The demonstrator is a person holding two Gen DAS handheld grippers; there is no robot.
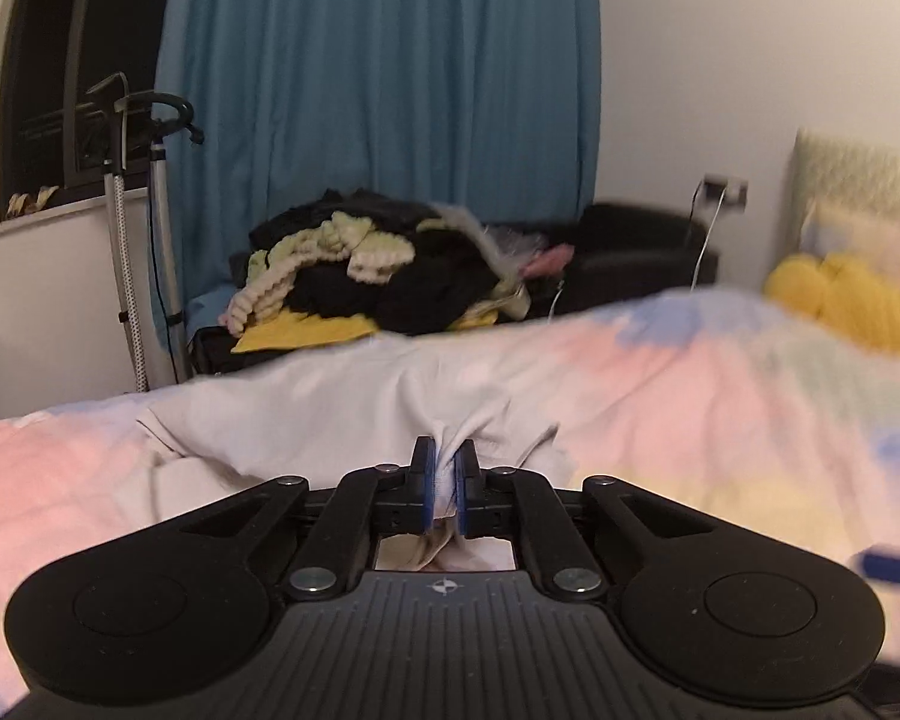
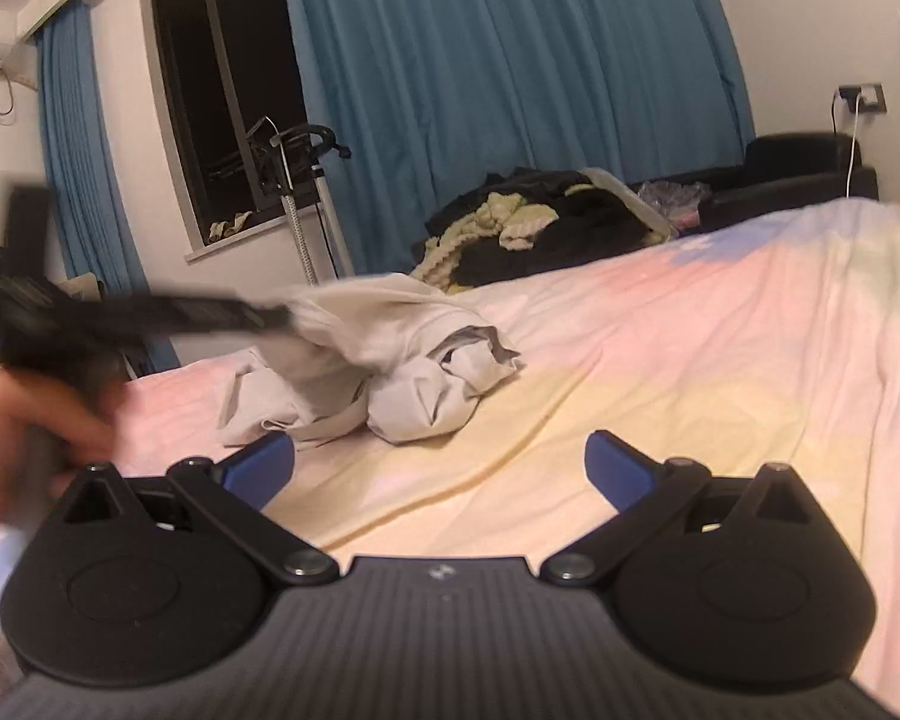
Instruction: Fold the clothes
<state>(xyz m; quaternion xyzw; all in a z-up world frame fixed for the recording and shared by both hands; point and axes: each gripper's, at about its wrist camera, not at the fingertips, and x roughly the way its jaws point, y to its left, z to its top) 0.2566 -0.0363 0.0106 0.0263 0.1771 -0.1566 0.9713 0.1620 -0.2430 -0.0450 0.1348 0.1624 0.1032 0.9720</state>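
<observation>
Left tongs pinch the white cloth on the bed

The left tongs point(image 1: 444, 471) are clenched on a bunched bit of the white cloth point(image 1: 330, 414), which lies crumpled on the pastel bed point(image 1: 690, 384). The right tongs point(image 2: 441, 468) are spread wide and hold nothing, just near the cloth. A blurry hand point(image 2: 6, 432) shows on the left. A pile of clothes point(image 1: 360, 264) sits far behind the bed.

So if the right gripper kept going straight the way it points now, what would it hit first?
Probably bare bedsheet. The right gripper is open and aimed across the bed, with the crumpled grey garment lying slightly left of centre. Depth is unclear, so its left finger might brush the garment's edge first.
</observation>
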